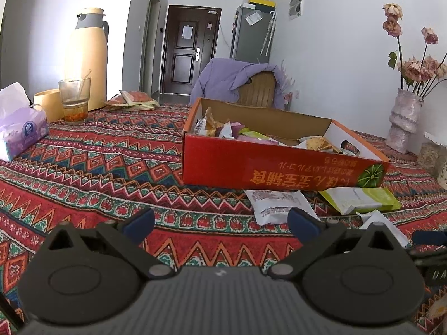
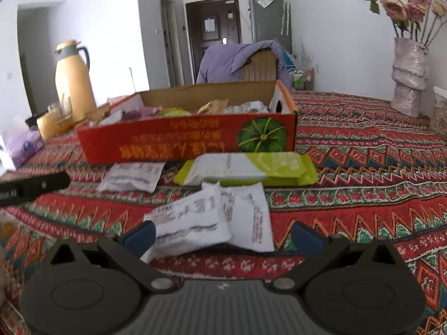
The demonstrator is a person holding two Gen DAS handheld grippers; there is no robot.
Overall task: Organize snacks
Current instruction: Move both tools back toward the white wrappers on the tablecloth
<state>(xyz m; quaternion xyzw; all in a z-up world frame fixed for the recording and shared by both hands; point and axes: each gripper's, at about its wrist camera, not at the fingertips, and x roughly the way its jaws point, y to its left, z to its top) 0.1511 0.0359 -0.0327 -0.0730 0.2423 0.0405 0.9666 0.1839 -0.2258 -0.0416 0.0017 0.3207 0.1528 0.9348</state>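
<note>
Both tongs hang spread and empty over a patterned surface, loose snack packets lying before a red box.

From the left: a purple tissue pack (image 1: 21,131), a glass (image 1: 74,99), a cream thermos (image 1: 88,55). The left tongs (image 1: 220,223) gape over bare woven cloth (image 1: 97,167). The red cardboard box (image 1: 279,167), open-topped, holds crumpled wrappers, hard to tell apart. White packets (image 2: 206,217) lie between the right tongs (image 2: 223,236), also wide apart; a green-and-white packet (image 2: 245,169) rests against the box. A vase (image 2: 409,83) stands far right.
</note>
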